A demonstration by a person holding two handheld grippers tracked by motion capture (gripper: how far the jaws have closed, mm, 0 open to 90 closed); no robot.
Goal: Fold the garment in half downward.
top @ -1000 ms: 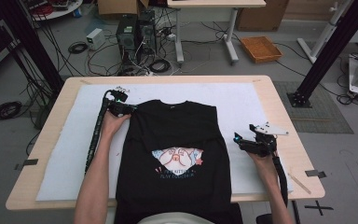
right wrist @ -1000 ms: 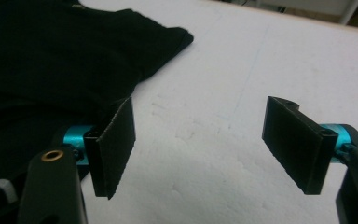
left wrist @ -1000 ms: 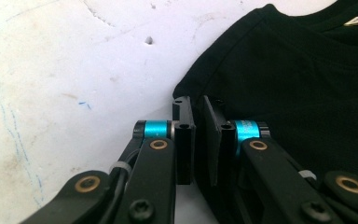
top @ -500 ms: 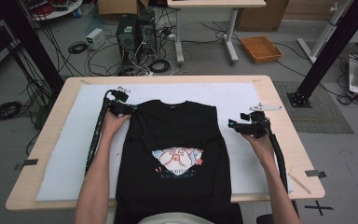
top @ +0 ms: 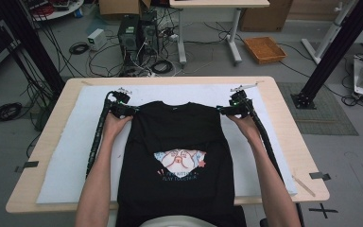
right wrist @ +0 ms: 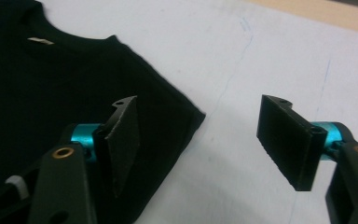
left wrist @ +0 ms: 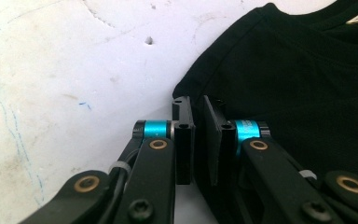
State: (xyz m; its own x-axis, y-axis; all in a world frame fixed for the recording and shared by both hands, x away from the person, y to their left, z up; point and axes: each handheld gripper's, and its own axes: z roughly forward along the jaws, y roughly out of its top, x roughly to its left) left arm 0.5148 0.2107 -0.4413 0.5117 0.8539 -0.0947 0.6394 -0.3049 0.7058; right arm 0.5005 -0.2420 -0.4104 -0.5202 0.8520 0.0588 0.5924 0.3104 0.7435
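Observation:
A black T-shirt with a pale print on the chest lies flat on the white mat, collar at the far side. My left gripper is at its left shoulder. In the left gripper view the left gripper is shut on the edge of the T-shirt just below the shoulder corner. My right gripper is at the right shoulder. In the right gripper view the right gripper is open. Its jaws have just been closing a little. The shoulder corner of the T-shirt lies between them, untouched.
The white mat covers most of the wooden table. A thin wooden stick and a tape mark lie near the table's right front corner. Computers, cables and an orange tray are on the floor beyond.
My right gripper has travelled from beside the shirt's right edge toward the far side, up to the right shoulder corner. The left gripper and the shirt have stayed put.

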